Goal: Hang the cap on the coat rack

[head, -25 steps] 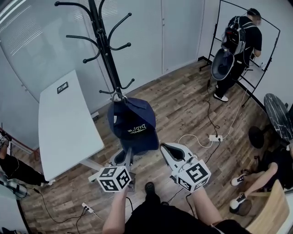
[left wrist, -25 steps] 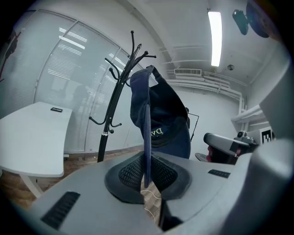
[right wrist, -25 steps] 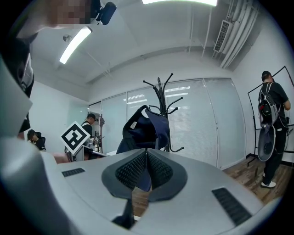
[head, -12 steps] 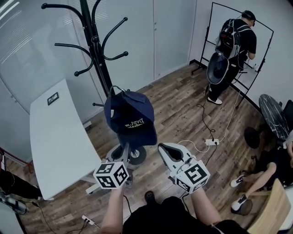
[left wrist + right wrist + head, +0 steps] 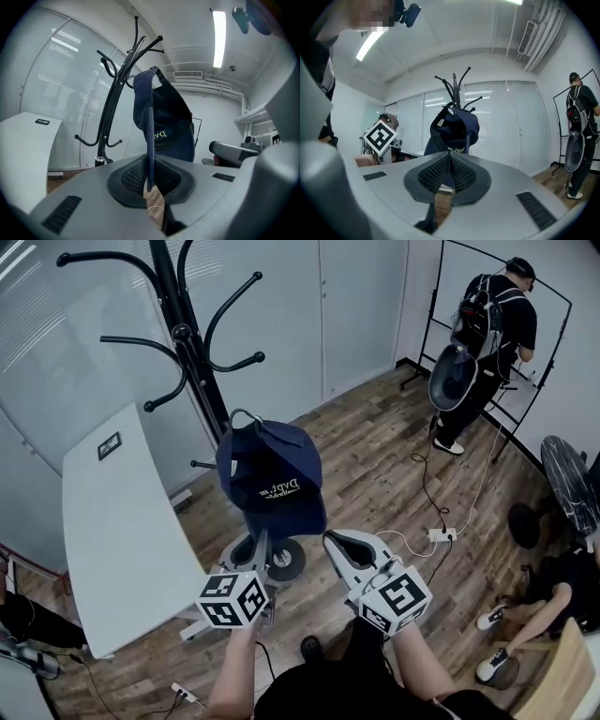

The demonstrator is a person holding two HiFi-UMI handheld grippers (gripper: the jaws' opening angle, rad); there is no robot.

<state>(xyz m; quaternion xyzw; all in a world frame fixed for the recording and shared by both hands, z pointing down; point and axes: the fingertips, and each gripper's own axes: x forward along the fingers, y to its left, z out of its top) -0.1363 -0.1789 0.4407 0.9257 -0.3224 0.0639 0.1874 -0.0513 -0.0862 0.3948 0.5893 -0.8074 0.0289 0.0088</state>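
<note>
Cap [image 5: 272, 479] brim edge in left tool [image 5: 260, 549]

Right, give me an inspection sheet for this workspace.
Surface: wood floor; white table at the left.
Job's things: navy cap held up by its brim beside the coat rack; cannot tell whether it is on a hook.
Clutter: small dark item on the table.
Grippers: left gripper shut on the cap's brim; right gripper shut, nothing in it.
Cables: white power strip and loose cords on the floor.
Surroundings: person with a backpack at a metal frame; blinds behind glass walls.
</note>
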